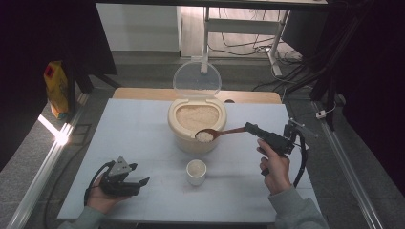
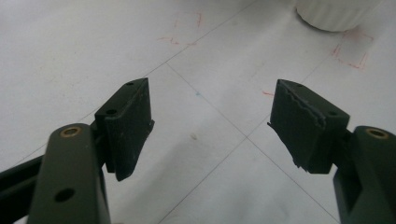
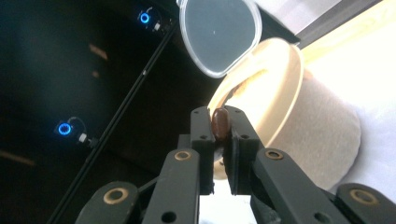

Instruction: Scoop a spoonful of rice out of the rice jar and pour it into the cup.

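Note:
A cream rice container (image 1: pixel 197 125) with its clear lid (image 1: pixel 197 79) raised stands at the table's middle, full of rice. My right gripper (image 1: pixel 251 128) is shut on the handle of a brown wooden spoon (image 1: pixel 224 132); its bowl holds rice (image 1: pixel 204 137) over the container's front rim. In the right gripper view the spoon handle's end (image 3: pixel 220 123) sits pinched between the jaws, with the container (image 3: pixel 299 126) tilted beyond. A small white cup (image 1: pixel 196 171) stands in front of the container. My left gripper (image 1: pixel 141 174) rests open near the table's front left, and the cup's base (image 2: pixel 334 14) shows at its view's top edge.
The white table (image 1: pixel 143 138) has faint red marks (image 2: pixel 187 28) on its surface. A yellow carton (image 1: pixel 56 88) stands off the table at the far left. Cables and a desk frame (image 1: pixel 248 28) lie on the floor beyond the table.

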